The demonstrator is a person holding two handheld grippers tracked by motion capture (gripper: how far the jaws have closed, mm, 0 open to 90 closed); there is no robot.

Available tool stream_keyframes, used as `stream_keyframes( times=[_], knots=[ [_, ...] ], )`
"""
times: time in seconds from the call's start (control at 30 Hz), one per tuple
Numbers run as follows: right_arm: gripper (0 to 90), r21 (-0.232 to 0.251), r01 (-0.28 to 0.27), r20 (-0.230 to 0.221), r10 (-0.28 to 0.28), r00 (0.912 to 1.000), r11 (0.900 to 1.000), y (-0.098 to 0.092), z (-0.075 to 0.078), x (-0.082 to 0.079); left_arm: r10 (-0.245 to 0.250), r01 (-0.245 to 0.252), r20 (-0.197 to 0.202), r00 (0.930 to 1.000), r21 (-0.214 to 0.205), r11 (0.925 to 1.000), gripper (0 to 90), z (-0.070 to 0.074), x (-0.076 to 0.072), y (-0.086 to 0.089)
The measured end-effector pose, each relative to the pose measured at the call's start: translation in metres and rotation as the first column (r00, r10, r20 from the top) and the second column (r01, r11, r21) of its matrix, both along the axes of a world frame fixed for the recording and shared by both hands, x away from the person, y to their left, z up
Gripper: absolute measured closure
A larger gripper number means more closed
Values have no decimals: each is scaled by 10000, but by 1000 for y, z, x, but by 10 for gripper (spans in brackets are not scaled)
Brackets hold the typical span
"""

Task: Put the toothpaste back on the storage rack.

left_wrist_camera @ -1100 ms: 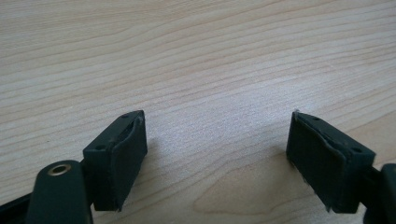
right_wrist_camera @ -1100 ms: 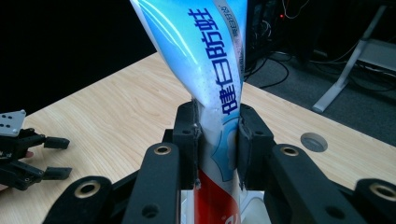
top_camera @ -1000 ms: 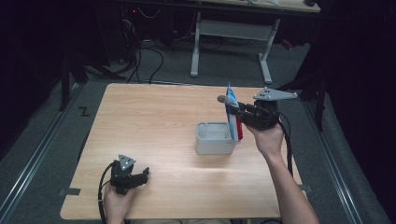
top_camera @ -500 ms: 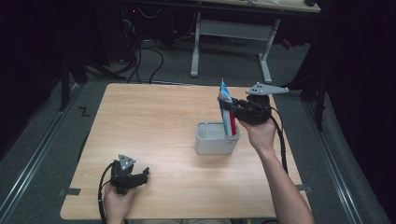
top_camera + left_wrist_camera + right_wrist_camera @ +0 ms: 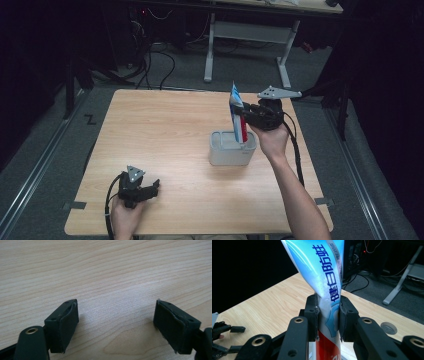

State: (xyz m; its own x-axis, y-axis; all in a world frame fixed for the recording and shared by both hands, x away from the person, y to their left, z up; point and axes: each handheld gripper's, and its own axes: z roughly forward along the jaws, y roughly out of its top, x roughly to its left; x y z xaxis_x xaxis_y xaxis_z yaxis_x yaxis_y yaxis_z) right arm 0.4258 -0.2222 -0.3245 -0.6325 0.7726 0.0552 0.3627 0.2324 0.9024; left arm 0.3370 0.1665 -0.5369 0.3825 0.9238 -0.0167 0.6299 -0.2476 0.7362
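The right gripper [image 5: 328, 315] pinches the toothpaste tube [image 5: 322, 277] upright, its lower end inside the grey holder [image 5: 231, 152]; the left gripper [image 5: 116, 325] rests open and empty; a tilt could snag the rim and tip the holder

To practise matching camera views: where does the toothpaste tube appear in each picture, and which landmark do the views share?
High view: toothpaste tube right of centre, upright, lower end in the grey holder.
Left gripper view: not in it.
Right gripper view: tube centre, clamped between the black jaws.
Shared landmark: the wooden table.
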Motion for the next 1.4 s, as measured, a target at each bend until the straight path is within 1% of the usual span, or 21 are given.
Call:
stream_keyframes(
  times=[0.17,0.43,0.57,0.8,0.83,0.93,1.0,1.1,1.4],
  knots=[
    [724,-114,-19,3,19,10000,9999,5,-4,2,0,0,-1,10000,0,10000,208,0,0,0],
    [723,-104,-33,-71,33,10000,9999,10,-12,7,1,-1,3,10000,1,10000,208,0,0,0],
    [723,-241,-59,-82,58,10000,9997,13,-16,7,0,0,2,10000,0,10000,208,0,0,0],
    [723,-334,-81,-183,75,9998,9994,16,-20,10,-1,1,1,10000,-11,10000,208,0,0,0],
    [723,-365,-82,-189,75,9998,9993,17,-20,10,0,0,1,10000,-11,10000,208,0,0,0],
    [722,-653,-113,-154,103,9998,9978,21,-23,11,-3,3,-3,10000,-18,10000,208,0,0,0],
    [722,-715,-114,-183,101,9998,9974,22,-24,11,-9,9,-6,10000,-11,10000,208,0,0,0],
    [722,-661,-109,-249,93,9996,9978,22,-27,13,-9,9,-9,10000,-19,10000,208,0,0,0],
    [721,-731,-56,-443,24,9990,9973,21,-35,15,-5,5,-3,10000,3,10000,208,0,0,0]
  ],
)
